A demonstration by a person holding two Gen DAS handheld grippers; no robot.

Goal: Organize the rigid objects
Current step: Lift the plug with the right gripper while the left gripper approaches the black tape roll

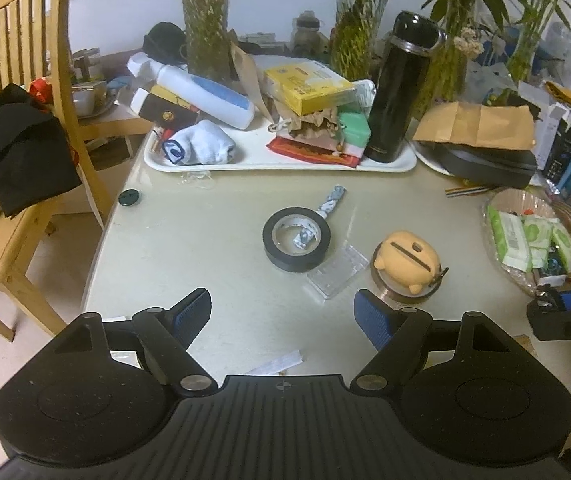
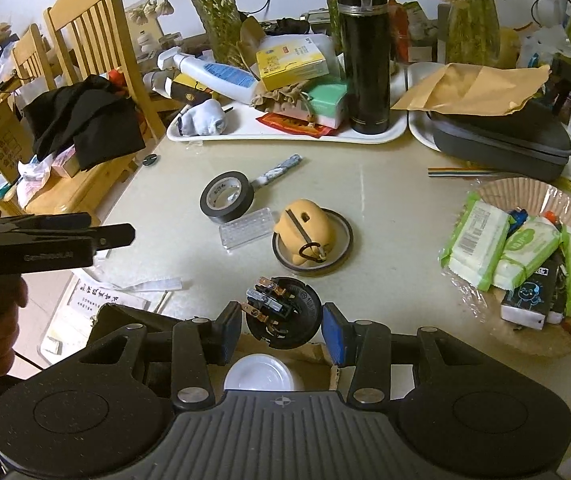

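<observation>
My right gripper is shut on a black round connector with copper contacts, held just above the table's near edge. Beneath it, a white dish lies in a cardboard box. My left gripper stands open and empty over the table's front. Ahead lie a black tape roll with a patterned stick behind it, a clear plastic box, and a yellow pig-shaped case resting on a brown ring. The right view shows the tape roll, clear box and pig case too.
A white tray at the back holds a black flask, bottle, boxes and a sock. A grey case lies under brown paper at back right. A basket of tissue packs sits right. Wooden chairs with black cloth stand left.
</observation>
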